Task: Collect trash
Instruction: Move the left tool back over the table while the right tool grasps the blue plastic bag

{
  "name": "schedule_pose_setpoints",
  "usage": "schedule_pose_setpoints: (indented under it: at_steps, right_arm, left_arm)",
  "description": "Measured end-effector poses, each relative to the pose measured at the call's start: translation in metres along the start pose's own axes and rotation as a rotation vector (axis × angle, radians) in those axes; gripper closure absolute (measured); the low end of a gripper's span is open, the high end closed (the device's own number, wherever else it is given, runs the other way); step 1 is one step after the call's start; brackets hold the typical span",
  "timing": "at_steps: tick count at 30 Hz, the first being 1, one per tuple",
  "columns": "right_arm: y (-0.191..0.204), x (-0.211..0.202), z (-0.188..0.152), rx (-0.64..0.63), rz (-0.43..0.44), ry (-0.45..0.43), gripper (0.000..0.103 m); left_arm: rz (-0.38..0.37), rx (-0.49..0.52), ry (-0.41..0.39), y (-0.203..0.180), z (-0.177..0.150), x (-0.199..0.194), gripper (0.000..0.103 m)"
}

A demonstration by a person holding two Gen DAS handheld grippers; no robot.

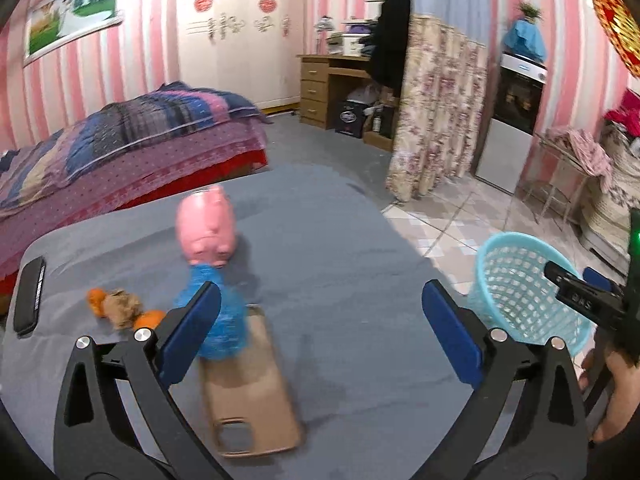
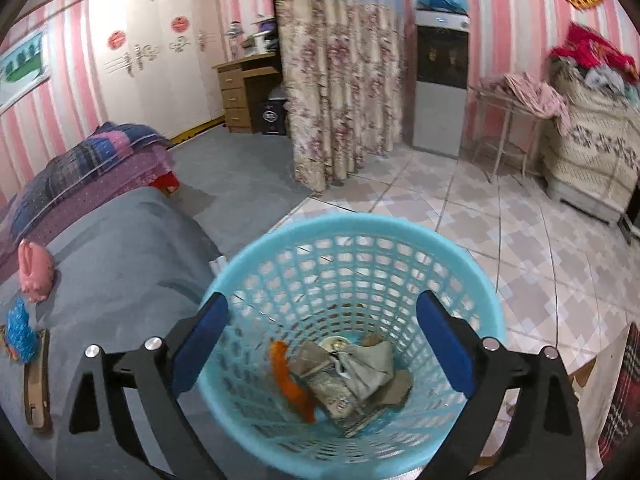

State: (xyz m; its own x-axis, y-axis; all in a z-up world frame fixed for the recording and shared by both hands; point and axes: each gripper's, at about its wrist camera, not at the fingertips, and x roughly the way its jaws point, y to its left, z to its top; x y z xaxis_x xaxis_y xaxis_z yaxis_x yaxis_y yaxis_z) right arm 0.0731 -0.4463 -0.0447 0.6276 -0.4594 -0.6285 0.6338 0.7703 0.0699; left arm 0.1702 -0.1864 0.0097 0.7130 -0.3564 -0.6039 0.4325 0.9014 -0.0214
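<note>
My left gripper is open and empty above the grey table. On the table lie a crumpled blue wrapper, orange peels with a brown scrap, a pink pig toy and a tan phone case. My right gripper is open and empty over the mouth of the light blue basket, which stands beside the table's right edge. Orange peel and crumpled paper trash lie inside it. The basket also shows in the left wrist view.
A black phone lies at the table's left edge. A bed with a purple quilt stands behind the table. A floral curtain, a water dispenser and a tiled floor are to the right.
</note>
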Motion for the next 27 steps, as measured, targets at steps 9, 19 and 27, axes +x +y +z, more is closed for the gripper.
schedule_pose_setpoints:
  at_steps: [9, 19, 27]
  right_arm:
    - [0.098, -0.021, -0.013, -0.180, 0.145, -0.009, 0.008]
    - [0.218, -0.038, -0.049, -0.369, 0.339, 0.031, 0.009]
    - [0.303, -0.032, -0.072, -0.458, 0.471, 0.087, 0.023]
  left_arm:
    - [0.145, -0.133, 0.056, 0.115, 0.002, 0.008, 0.006]
    - [0.296, -0.311, 0.142, 0.246, -0.021, 0.014, 0.006]
    - [0.352, -0.378, 0.174, 0.294, -0.038, 0.010, 0.006]
